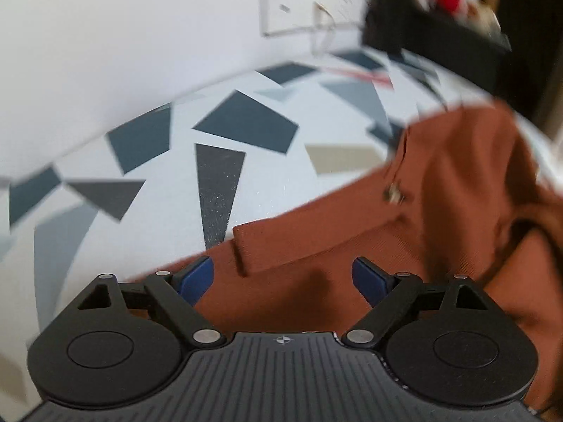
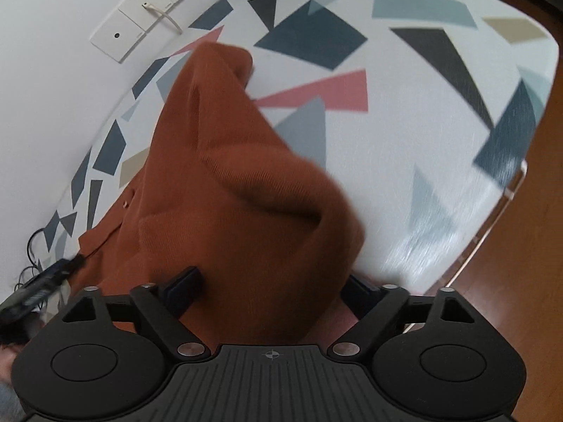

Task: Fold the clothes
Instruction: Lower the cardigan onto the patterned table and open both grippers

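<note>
A rust-orange knit garment (image 1: 352, 246) with a small button lies on a table covered in a white cloth with geometric patches (image 1: 176, 161). My left gripper (image 1: 283, 277) hovers over the garment's flat edge. It is open, and its blue pads (image 1: 197, 277) stand wide apart with nothing pinched between them. In the right wrist view the garment (image 2: 228, 176) rises in a bunched fold. My right gripper (image 2: 272, 290) straddles the near end of that fold with its jaws wide. The cloth partly hides the right pad, and I see no squeeze on the fabric.
A white wall with a socket panel (image 2: 140, 17) and a plugged-in cable runs behind the table. The table's rim (image 2: 492, 228) curves on the right above a wooden floor (image 2: 542, 281). A dark blurred device with wires (image 2: 35, 288) sits at the lower left.
</note>
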### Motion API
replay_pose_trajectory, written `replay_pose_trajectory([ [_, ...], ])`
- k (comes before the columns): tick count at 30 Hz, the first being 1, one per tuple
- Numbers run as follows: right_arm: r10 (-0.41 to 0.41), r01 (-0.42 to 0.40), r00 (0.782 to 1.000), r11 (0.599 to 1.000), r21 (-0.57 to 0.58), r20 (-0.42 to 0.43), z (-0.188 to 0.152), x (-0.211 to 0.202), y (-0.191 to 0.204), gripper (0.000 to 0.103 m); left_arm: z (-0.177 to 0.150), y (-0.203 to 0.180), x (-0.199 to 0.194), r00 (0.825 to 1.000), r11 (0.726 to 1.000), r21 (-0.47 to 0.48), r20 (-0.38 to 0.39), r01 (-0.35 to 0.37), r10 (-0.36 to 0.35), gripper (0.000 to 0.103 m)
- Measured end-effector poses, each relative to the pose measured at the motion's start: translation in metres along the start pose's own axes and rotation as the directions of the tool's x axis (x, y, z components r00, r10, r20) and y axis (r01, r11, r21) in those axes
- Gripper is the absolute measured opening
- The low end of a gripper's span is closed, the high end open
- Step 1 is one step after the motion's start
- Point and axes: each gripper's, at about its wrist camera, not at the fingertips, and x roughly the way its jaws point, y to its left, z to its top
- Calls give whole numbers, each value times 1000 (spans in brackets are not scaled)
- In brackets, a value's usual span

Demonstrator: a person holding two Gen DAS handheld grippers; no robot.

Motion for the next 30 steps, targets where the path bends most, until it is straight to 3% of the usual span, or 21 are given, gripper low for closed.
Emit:
replay_pose_trajectory([
  [2, 12, -12, 1000, 1000, 0, 7, -5, 2, 5, 62, 2, 1, 11, 1000, 998, 59, 1, 19, -19, 88],
  [5, 26, -26, 999, 1000, -2, 24, -12, 4, 13, 51, 7, 4, 29, 995, 992, 80, -21, 102, -100, 91],
  [7, 22, -22, 999, 1000, -4, 35, -13, 6, 16, 45, 6, 1, 28, 994, 989, 102, -5, 109, -109, 90],
  [9, 18, -18, 999, 1000, -4, 42, -13, 9, 19, 38, 6, -2, 26, 993, 986, 123, 12, 116, -119, 64],
  [10, 8, -8, 999, 1000, -6, 47, -12, 11, 21, 37, 6, -4, 25, 993, 985, 127, 17, 115, -118, 45],
  [11, -1, 1, 999, 1000, -10, 50, -10, 12, 23, 35, 8, -3, 23, 995, 989, 111, 8, 95, -97, 36],
  [12, -9, 10, 999, 1000, -17, 51, -7, 14, 26, 34, 7, -2, 21, 996, 991, 104, 1, 85, -86, 20],
  [13, -17, 19, 998, 1000, -24, 52, -4, 16, 29, 33, 6, -2, 19, 997, 992, 97, -7, 75, -75, 15],
  [16, -36, 39, 998, 998, -56, 60, 11, 24, 39, 30, -6, 5, 10, 1000, 998, 60, 1, 31, -31, 14],
  [22, -36, 49, 998, 969, -243, 59, 54, 61, 93, 27, -55, 38, -31, 999, 984, -175, 13, -45, 48, 14],
  [26, -9, 25, 999, 903, -428, 38, 75, 98, 152, 26, -99, 41, -71, 994, 946, -304, -15, -110, 111, 14],
  [30, 29, -5, 999, 806, -592, 30, 69, 132, 212, 25, -134, 18, -104, 987, 902, -401, -56, -161, 151, 14],
])
